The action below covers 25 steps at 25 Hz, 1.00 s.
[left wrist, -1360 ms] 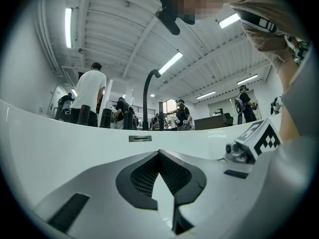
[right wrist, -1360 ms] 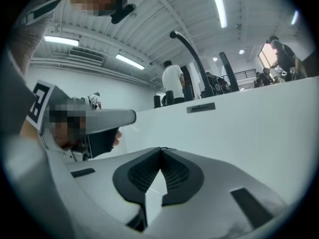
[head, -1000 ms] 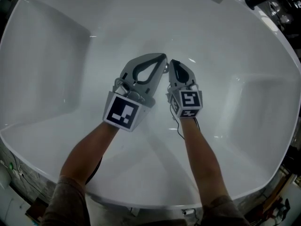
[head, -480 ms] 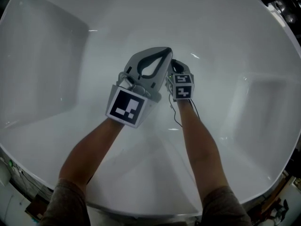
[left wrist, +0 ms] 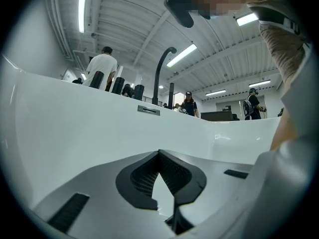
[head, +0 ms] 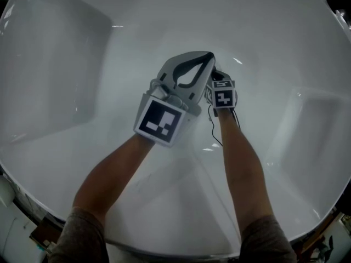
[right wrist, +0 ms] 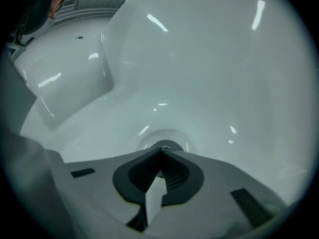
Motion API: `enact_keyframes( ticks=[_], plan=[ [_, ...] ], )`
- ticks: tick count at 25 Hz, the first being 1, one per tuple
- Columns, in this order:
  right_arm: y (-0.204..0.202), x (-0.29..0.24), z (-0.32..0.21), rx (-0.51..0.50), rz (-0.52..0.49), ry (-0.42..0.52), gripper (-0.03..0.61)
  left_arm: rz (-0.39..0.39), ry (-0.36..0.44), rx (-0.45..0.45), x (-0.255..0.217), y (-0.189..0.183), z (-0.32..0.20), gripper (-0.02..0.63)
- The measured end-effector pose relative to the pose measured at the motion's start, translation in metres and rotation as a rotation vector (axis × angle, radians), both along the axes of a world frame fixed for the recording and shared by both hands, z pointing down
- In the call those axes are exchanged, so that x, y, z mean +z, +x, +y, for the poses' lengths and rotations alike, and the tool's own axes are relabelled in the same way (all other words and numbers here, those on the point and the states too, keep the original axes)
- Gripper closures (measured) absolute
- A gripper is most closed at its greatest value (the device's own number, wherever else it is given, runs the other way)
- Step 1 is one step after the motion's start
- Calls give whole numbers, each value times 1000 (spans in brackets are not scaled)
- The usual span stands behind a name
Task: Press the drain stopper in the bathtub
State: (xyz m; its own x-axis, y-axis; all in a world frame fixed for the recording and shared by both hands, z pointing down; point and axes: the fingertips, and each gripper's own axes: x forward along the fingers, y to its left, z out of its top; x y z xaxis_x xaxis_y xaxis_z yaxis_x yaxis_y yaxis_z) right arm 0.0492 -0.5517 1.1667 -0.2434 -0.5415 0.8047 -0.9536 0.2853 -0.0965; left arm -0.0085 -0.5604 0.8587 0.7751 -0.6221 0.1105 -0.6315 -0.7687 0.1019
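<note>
- Bathtub point(head: 66, 64): white, glossy, dry as far as visible; drain stopper point(right wrist: 167, 144) set low in its floor, inside a shallow round recess.
- Faucet spout point(left wrist: 162, 73): dark, curved, standing on the tub rim well above and beyond the drain stopper, past the far wall.
- Left gripper point(head: 209, 56): grey, marker cube to the rear, held above the drain stopper and covering it in the head view. Jaws meeting at the tips, only a narrow slit farther back, nothing between them. Aimed at the tub wall beyond the stopper, not down at it; idle by the look of it.
- Right gripper point(right wrist: 160, 153): just beside the left one, pointed steeply down at the drain stopper. Jaws closed tip to tip, empty, forming a single blunt point. Tips at the stopper's near edge in the right gripper view; touching or a hair short, not possible to tell.
- Overflow slot point(left wrist: 149, 110): small dark plate on the tub wall, high above the drain stopper, below the faucet spout.
- Drain stopper: round, metallic, dark-centred, directly ahead of the right gripper's tips; raised or seated, not readable from this angle.
- Task status, as a judgement: approach finished, tool closed and lined up on the drain stopper. Remaining: the press itself, straight down on the middle of the cap, then lifting clear. No sign yet of the stopper pushed down.
</note>
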Motion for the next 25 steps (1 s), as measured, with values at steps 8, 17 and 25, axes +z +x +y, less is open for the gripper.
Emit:
enact_keyframes(
  ticks=[8,17,25],
  plan=[
    [1,19,16,-2,4,-67,578,12,-30,-4,8,1,0,609],
    [2,20,14,-4,-5,-88,578,12,-76,-28,21,-3,-1,609],
    [-3,21,7,-21,-13,-164,578,12,-102,-34,29,-2,2,609]
  ],
)
